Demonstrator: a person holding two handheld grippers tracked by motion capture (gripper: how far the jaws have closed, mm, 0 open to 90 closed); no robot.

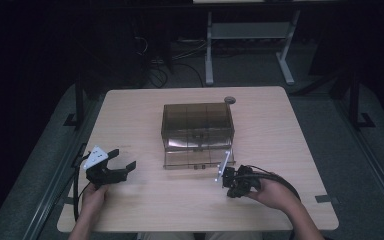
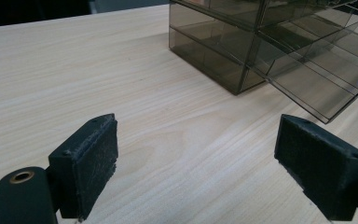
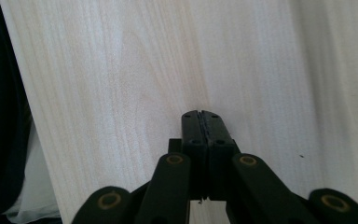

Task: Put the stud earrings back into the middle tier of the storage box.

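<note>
Clearly the work centres on the smoky transparent drawer box (image 1: 197,132), which stands at the middle of the table (image 1: 130,210) with its lowest drawer (image 1: 196,160) pulled partly out toward the person. Nearest the person, well short of the box and to its left, the left gripper (image 1: 121,159) hangs with its jaws spread wide and nothing between them; in the left gripper view the box (image 2: 242,51) lies ahead and to the right. Just short of the open drawer's right corner, the right gripper (image 3: 201,119) has its pads pressed together, empty, pointing down at bare wood. To handle the drawer well, I judge the wide left gripper should steady the box wall while the right one meets the drawer front squarely, pushing straight so it does not skew. The pale wood-grain tabletop looks smooth, so the box may slide. Beyond the box, a small round object (image 1: 229,100) sits at the table's far edge; further back, a dim room with cables (image 1: 155,70) and white stand legs (image 1: 250,45).
</note>
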